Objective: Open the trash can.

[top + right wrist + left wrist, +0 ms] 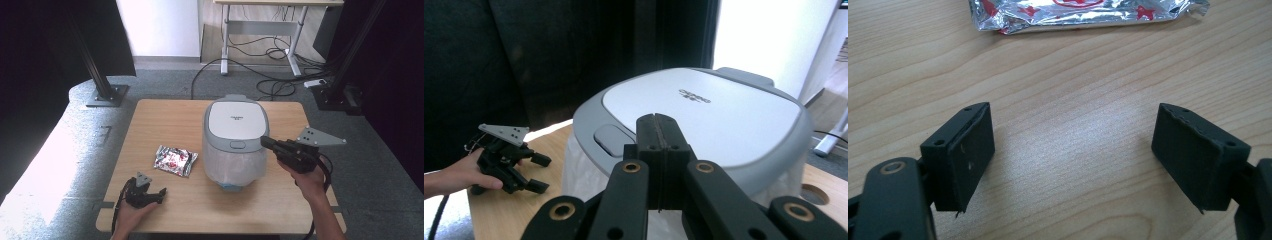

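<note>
A white and grey bin (235, 140) with a closed lid (704, 112) and a plastic liner stands in the middle of the wooden table (170, 120). My right gripper (265, 142) is shut with nothing in it, held beside the bin's right rim; in its own view the tips (658, 124) sit just over the lid's front edge, beside the lid button (608, 137). A silver foil packet with red stars (175, 160) lies left of the bin. My left gripper (161, 194) rests on the table near the front left, open and empty, the packet (1083, 12) lying beyond its jaws.
Black stand legs (102, 90) flank the table on grey carpet. A desk frame (260, 30) with loose cables stands behind. Bare wood lies between the packet and the front edge.
</note>
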`<state>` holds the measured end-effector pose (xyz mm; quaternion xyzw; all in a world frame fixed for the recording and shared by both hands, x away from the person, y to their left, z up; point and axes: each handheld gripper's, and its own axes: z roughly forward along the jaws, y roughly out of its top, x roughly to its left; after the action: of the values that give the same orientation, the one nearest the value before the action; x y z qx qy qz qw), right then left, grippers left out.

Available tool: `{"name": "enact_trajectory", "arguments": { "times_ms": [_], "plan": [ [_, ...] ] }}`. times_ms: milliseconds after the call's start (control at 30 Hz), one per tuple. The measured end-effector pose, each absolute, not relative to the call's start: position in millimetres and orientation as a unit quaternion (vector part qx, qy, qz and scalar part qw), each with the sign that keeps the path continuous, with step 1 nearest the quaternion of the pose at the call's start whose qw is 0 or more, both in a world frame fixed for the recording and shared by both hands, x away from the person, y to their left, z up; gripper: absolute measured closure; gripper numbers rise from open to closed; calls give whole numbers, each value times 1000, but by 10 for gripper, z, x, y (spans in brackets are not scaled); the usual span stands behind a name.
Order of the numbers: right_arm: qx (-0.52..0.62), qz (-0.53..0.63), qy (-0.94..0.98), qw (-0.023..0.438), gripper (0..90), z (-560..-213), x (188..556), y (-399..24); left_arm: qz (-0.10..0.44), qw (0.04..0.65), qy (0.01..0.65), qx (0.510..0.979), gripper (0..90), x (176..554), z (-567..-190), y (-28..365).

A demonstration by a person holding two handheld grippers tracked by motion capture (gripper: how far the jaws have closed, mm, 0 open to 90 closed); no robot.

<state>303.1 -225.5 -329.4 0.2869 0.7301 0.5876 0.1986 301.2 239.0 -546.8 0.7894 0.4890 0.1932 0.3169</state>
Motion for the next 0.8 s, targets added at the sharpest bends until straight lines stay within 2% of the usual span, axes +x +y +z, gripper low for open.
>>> {"name": "enact_trajectory", "arguments": {
  "times_ms": [800],
  "plan": [
    [272,565,764,150,898,-3433,3275,-1753,191,319,484,792,173,3011,-5468,2386]
  ]
}}
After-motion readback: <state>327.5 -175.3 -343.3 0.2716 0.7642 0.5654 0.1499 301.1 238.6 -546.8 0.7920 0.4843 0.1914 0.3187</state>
